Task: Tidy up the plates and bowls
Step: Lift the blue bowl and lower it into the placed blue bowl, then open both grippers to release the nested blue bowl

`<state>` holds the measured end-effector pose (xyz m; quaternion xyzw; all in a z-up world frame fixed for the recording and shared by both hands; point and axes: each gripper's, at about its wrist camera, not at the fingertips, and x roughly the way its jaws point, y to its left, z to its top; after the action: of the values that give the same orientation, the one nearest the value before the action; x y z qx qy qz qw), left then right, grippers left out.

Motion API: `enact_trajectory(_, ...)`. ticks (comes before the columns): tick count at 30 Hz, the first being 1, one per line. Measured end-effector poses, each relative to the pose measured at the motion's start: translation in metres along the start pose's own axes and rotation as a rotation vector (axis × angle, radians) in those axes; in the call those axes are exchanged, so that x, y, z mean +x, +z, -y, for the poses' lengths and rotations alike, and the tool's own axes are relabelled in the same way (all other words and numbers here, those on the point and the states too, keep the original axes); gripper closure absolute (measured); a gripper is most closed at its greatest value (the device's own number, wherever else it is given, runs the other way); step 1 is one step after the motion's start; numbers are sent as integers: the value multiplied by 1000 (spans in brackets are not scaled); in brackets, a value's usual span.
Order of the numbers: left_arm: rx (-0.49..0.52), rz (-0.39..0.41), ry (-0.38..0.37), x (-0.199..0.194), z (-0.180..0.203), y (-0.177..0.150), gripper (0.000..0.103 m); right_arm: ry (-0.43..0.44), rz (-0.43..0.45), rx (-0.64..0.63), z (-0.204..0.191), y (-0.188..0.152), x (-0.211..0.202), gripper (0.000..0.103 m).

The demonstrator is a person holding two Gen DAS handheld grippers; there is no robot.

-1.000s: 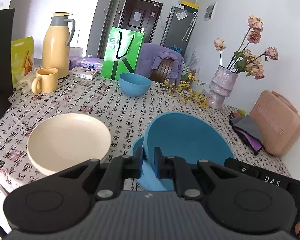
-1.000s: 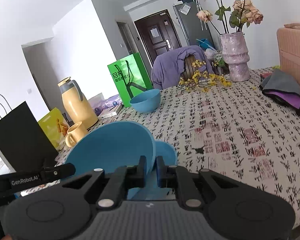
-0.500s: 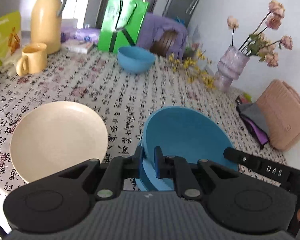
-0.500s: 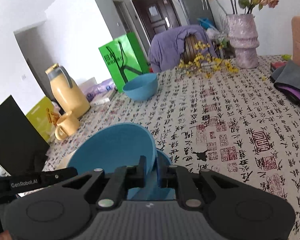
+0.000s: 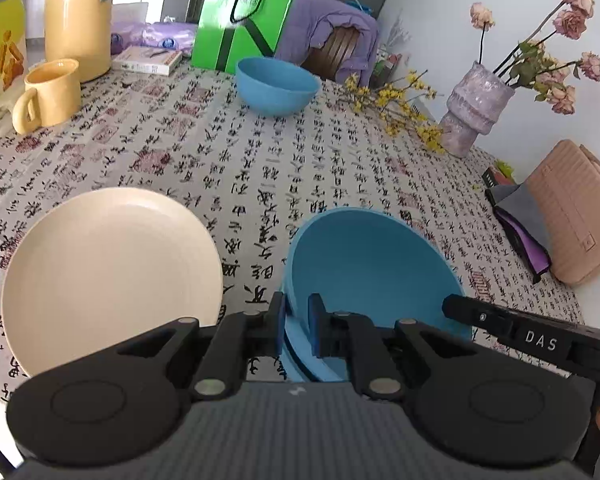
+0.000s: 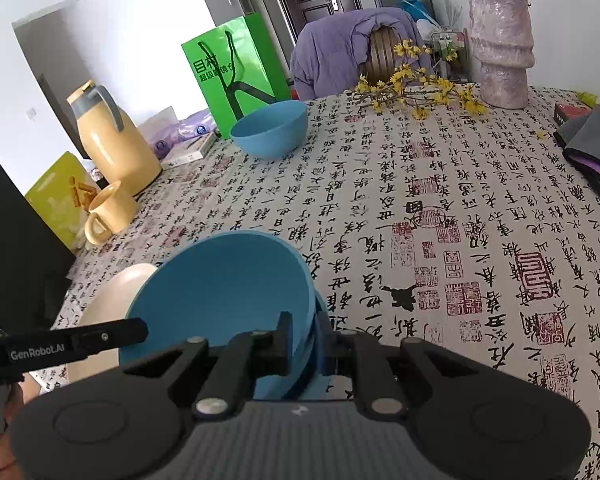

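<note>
Together, the left tool (image 5: 297, 326) and the right tool (image 6: 305, 340) carry one blue bowl (image 5: 374, 270) between them, each pinching the rim from its own side: in the left wrist view the pads close on the bowl's near-left edge, and in the right wrist view they close on its near-right edge, the wall of the bowl caught between narrow jaws. A second blue rim shows just under the held bowl at both tools, so it may be two nested pieces; I cannot tell for sure. The bowl tilts, its hollow facing away from the cameras, and it sits over the near part of the counter (image 6: 440, 208), which is covered with a cloth printed in black calligraphy and red seals. Just to its left lies a cream plate (image 5: 108, 272), flat on the cloth. Farther back, near a green paper bag (image 5: 244, 12), another blue bowl (image 5: 277, 86) stands upright by itself. A yellow mug (image 5: 48, 94) and a yellow thermos jug (image 5: 78, 16) stand at the far left, and a lilac vase (image 5: 474, 110) of dried roses stands at the far right.
</note>
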<state>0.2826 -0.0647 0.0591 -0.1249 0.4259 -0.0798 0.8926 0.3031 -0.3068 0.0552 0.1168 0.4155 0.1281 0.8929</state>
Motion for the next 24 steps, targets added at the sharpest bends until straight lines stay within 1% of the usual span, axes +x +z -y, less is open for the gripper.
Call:
enact_trajectory(5,14,-5,-1,4,0,-1,92,-10,0,-15,0,1,2,89)
enact_trajectory(11,21,5,-13,-3,0,-5,92,-23,4,-46,-5,-5,-3,89)
enact_trajectory(13,20,4,-16,-3,0,-6,92,-17,3,-47,-5,-6,-4,86)
enact_trajectory(17,29,-10,-26,-2,-1,-11,91,-22,-4,-43,-4,-8,-3,84)
enact_trajectory(18,35,-9,-33,-3,-1,-12,91,-20,-3,-40,-4,-9,-4,82)
enact_trajectory(21,59,3,-46,-7,1,-15,90,-21,6,-39,-4,-11,-8,79)
enact_trajectory(24,81,23,-59,-13,2,-18,90,-25,15,-43,-5,-11,-11,78)
